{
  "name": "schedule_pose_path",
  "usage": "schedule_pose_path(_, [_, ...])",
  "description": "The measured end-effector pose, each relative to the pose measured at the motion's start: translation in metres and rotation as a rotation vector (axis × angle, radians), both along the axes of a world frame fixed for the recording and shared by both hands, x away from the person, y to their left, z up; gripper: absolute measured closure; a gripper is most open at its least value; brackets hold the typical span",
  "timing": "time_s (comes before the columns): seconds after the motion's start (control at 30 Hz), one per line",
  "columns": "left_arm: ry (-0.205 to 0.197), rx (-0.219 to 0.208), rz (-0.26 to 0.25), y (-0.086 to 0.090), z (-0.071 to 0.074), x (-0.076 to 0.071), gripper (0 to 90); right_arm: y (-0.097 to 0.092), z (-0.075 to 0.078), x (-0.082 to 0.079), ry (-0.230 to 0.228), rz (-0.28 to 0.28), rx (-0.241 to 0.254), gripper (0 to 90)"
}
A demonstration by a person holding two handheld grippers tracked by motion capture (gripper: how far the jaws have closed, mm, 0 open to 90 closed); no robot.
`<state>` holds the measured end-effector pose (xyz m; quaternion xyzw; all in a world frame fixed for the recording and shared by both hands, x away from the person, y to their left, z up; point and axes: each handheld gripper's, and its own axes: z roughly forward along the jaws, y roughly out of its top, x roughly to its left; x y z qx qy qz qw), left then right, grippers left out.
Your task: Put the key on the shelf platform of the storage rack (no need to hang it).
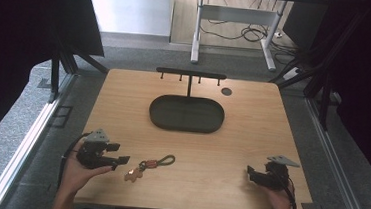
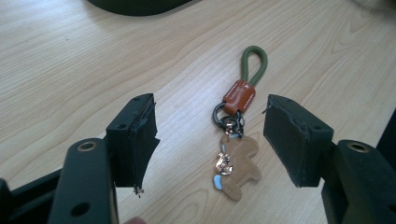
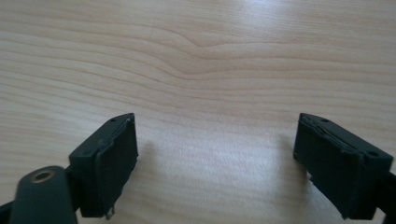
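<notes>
Keychain point(image 1: 149, 165) lies flat on the wooden table point(image 1: 251, 135), near the front edge, left of centre: green cord loop, orange-brown tab, dark ring, tan bear-shaped charm at the near end. High view: left gripper point(image 1: 121, 162) is held in the person's left hand point(image 1: 75, 172) just left of the keychain, jaws pointing right toward it, spread apart, holding nothing, not touching it. Right gripper point(image 1: 249, 172) sits in the right hand point(image 1: 279, 197) near the front right corner, well apart from the keychain, jaws pointing left; gap hard to judge from here. Farther back at table centre: dark oval tray point(image 1: 158, 116) with a T-shaped hook rack point(image 1: 191, 75) rising behind it, and a small dark round disc point(image 1: 226, 91) to the rack's right. Left gripper view: left gripper point(image 2: 210, 140) jaws wide open, keychain point(image 2: 236, 135) lies on the table between and just beyond the pads, cord loop pointing away, bear charm nearest the camera, closer to the right-hand jaw, no contact with either. Tray edge point(image 2: 135, 5) shows at the top. Right gripper view: right gripper point(image 3: 215, 149) jaws wide open over bare wood grain point(image 3: 201, 60), nothing between them.
</notes>
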<state>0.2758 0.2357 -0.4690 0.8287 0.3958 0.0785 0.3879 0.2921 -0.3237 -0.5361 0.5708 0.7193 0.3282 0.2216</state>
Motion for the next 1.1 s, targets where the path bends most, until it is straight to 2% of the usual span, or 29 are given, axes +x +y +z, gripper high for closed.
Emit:
schedule_pose_path(0.07, [0.000,0.010,0.013,0.000,-0.001,0.001,35.5,-0.008,0.003,-0.004,-0.028,-0.019,0.038,14.2])
schedule_pose_path(0.1, [0.000,0.010,0.013,0.000,-0.001,0.001,35.5,-0.008,0.003,-0.004,-0.028,-0.019,0.038,14.2])
schedule_pose_path(0.13, [0.001,0.030,0.022,-0.001,-0.003,0.001,35.5,-0.014,0.005,-0.009,-0.057,-0.018,0.054,16.0])
schedule_pose_path(0.23, [0.005,0.055,0.031,-0.001,-0.006,0.002,35.4,-0.019,0.006,-0.013,-0.088,-0.021,0.064,17.6])
schedule_pose_path(0.33, [0.003,0.057,0.039,-0.001,-0.006,0.002,35.4,-0.021,0.006,-0.016,-0.102,-0.017,0.088,18.2])
schedule_pose_path(0.4, [0.005,0.049,0.063,0.002,-0.009,0.003,35.3,-0.020,0.007,-0.019,-0.118,-0.024,0.126,19.7])
schedule_pose_path(0.43, [0.005,0.049,0.063,0.002,-0.009,0.003,35.4,-0.019,0.007,-0.019,-0.120,-0.020,0.126,19.7])
schedule_pose_path(0.5, [0.006,0.050,0.096,0.004,-0.010,0.003,35.4,-0.017,0.008,-0.019,-0.130,-0.002,0.104,19.7])
schedule_pose_path(0.57, [0.004,0.048,0.107,0.003,-0.011,0.003,35.4,-0.016,0.010,-0.020,-0.139,0.021,0.109,20.0])
schedule_pose_path(0.63, [0.005,0.064,0.124,0.001,-0.014,0.002,35.4,-0.016,0.010,-0.019,-0.143,0.030,0.113,20.3])
schedule_pose_path(0.67, [0.013,0.101,0.131,-0.003,-0.016,0.001,35.3,-0.017,0.010,-0.019,-0.143,0.041,0.120,20.4])
schedule_pose_path(0.8, [0.015,0.089,0.144,-0.005,-0.015,-0.002,34.9,-0.016,0.010,-0.018,-0.137,0.046,0.124,20.7])
schedule_pose_path(0.93, [0.027,0.081,0.147,-0.008,-0.009,-0.007,34.6,-0.014,0.009,-0.016,-0.134,0.054,0.118,21.4])
schedule_pose_path(0.97, [0.017,0.110,0.143,-0.012,-0.003,-0.011,34.3,-0.013,0.009,-0.017,-0.137,0.058,0.115,22.2])
schedule_pose_path(1.1, [0.004,0.106,0.131,-0.014,0.004,-0.012,33.9,-0.010,0.009,-0.016,-0.140,0.059,0.113,22.6])
